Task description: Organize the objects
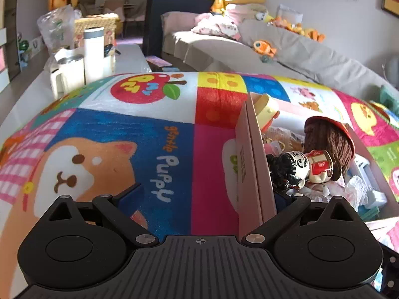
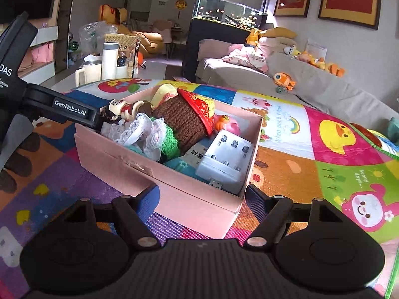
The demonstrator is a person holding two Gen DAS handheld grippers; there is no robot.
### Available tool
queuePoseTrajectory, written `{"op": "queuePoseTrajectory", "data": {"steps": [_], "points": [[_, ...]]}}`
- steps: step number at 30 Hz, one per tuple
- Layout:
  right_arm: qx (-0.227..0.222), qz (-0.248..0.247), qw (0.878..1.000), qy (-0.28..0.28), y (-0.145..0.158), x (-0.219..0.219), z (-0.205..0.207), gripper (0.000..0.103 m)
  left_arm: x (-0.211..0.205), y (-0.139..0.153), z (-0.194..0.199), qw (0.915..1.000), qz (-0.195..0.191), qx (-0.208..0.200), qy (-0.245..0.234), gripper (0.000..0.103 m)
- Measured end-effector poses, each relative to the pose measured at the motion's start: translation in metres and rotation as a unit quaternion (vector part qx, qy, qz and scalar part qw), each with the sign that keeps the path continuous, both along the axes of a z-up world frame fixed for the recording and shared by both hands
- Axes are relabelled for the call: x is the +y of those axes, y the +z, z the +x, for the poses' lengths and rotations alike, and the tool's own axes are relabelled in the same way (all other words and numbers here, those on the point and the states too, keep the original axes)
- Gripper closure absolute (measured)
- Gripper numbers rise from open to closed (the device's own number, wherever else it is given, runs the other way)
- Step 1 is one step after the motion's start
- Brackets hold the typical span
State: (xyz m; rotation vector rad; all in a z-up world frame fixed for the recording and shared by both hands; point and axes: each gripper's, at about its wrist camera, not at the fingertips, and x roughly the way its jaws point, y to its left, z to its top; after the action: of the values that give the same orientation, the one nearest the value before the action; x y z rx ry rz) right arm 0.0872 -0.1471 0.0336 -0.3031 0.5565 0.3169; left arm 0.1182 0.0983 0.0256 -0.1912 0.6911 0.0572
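Nearest our right gripper (image 2: pixel 202 194), fingers spread wide and holding nothing, sits the pink box (image 2: pixel 174 189) on the cartoon play mat (image 2: pixel 324 154), its corner between the fingers. We log it packed: brown knitted toy (image 2: pixel 184 122), white battery charger (image 2: pixel 224 159), lace (image 2: pixel 142 132), doll figurine (image 1: pixel 296 168). Our left gripper (image 1: pixel 207 196), fingers also wide apart, straddles the box's wall.

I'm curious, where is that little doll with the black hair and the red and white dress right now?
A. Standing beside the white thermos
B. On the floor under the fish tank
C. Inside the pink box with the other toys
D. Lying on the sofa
C: the doll lies in the pink box, at its far end next to the brown knitted toy.
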Motion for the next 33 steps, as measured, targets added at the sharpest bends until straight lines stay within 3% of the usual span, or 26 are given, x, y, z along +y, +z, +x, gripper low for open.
{"op": "queuePoseTrajectory", "data": {"steps": [3, 6, 8, 11, 14, 18, 20, 21, 23, 27, 33], "points": [[0.001, 0.0, 1.0, -0.012, -0.001, -0.002, -0.003, 0.026, -0.006, 0.004, -0.007, 0.9998, 0.014, -0.014, 0.003, 0.004], [0.0, 0.004, 0.999, -0.033, 0.001, -0.01, -0.011, 0.013, -0.012, 0.019, -0.028, 0.9981, 0.029, -0.053, 0.011, 0.004], [-0.001, 0.014, 0.999, -0.044, 0.003, -0.016, -0.024, 0.003, -0.012, 0.033, -0.05, 0.9961, 0.025, -0.083, 0.014, 0.004], [0.006, 0.025, 0.998, -0.05, 0.004, -0.021, -0.05, 0.0, -0.016, 0.044, -0.089, 0.995, 0.006, -0.099, -0.013, 0.004], [0.032, 0.036, 0.997, -0.058, 0.002, -0.022, -0.075, 0.0, -0.031, 0.034, -0.131, 0.9947, 0.018, -0.086, -0.054, 0.004], [0.077, 0.06, 0.993, -0.066, -0.008, -0.022, -0.098, 0.0, -0.048, -0.002, -0.167, 0.997, 0.011, -0.03, -0.07, 0.004], [0.087, 0.058, 0.992, -0.071, -0.015, -0.02, -0.104, 0.0, -0.055, -0.017, -0.171, 0.998, 0.019, -0.009, -0.06, 0.004], [0.087, 0.048, 0.992, -0.076, -0.02, -0.018, -0.106, 0.0, -0.059, -0.02, -0.173, 0.9974, 0.038, -0.022, -0.057, 0.004], [0.095, 0.022, 0.991, -0.095, -0.03, -0.013, -0.105, 0.0, -0.065, -0.021, -0.167, 0.9966, 0.062, -0.01, -0.053, 0.004], [0.096, 0.079, 0.986, -0.111, -0.035, -0.028, -0.099, 0.0, -0.072, -0.024, -0.153, 0.9953, 0.085, 0.0, -0.046, 0.001], [0.074, 0.083, 0.986, -0.122, -0.039, -0.028, -0.094, 0.0, -0.075, -0.027, -0.151, 0.9957, 0.087, 0.0, -0.034, 0.0]]}}
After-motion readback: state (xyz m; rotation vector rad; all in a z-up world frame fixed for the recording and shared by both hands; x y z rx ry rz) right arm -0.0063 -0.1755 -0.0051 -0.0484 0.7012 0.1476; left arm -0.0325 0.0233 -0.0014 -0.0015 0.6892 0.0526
